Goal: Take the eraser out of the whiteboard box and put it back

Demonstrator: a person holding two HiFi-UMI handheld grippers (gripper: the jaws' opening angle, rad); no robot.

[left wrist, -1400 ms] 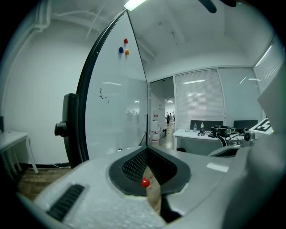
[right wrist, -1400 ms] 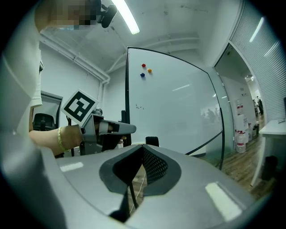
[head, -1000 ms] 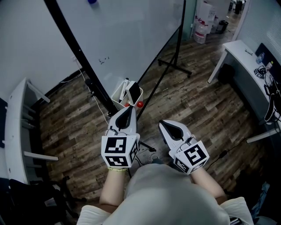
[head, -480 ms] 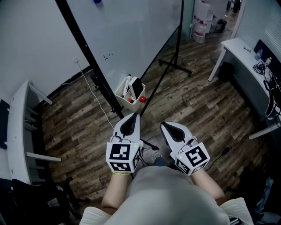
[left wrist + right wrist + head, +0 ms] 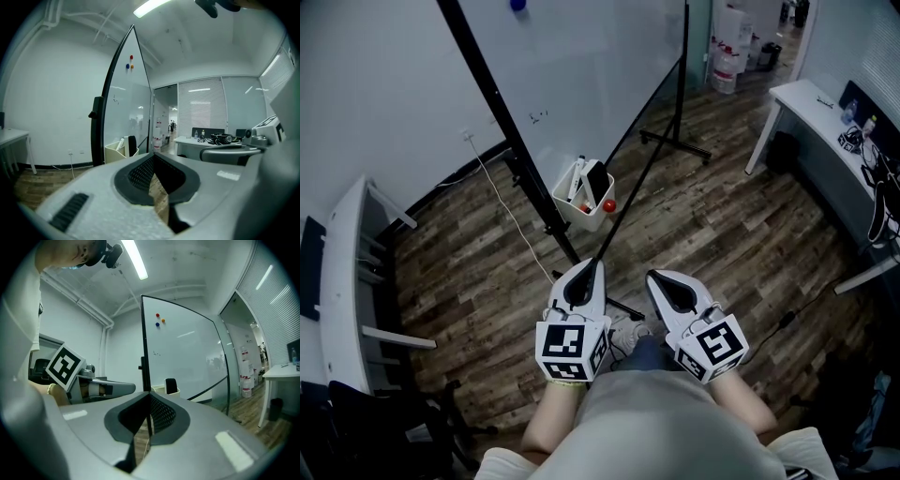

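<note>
The white whiteboard box (image 5: 578,208) hangs on the whiteboard's black stand, beyond both grippers. A black eraser (image 5: 596,178) stands upright in it, beside a white marker and a red object (image 5: 608,205). My left gripper (image 5: 584,269) is shut and empty, its tip a short way in front of the box. My right gripper (image 5: 661,278) is beside it, jaws together, nothing held. In the left gripper view the box (image 5: 116,153) and eraser (image 5: 132,145) lie ahead, left of the jaws' tip (image 5: 153,157). The right gripper view shows the box (image 5: 158,391) and eraser (image 5: 171,386) just past its tip (image 5: 150,394).
The whiteboard (image 5: 581,66) leans on a black stand with legs (image 5: 675,142) across the wood floor. A white cable (image 5: 511,225) runs down to the floor. A white desk (image 5: 811,108) stands at the right, a white table (image 5: 342,272) at the left.
Both grippers have drawn back from the box, toward the person. The left tip, which overlapped the box's lower edge, now shows a gap of floor before it. Both stay shut.
</note>
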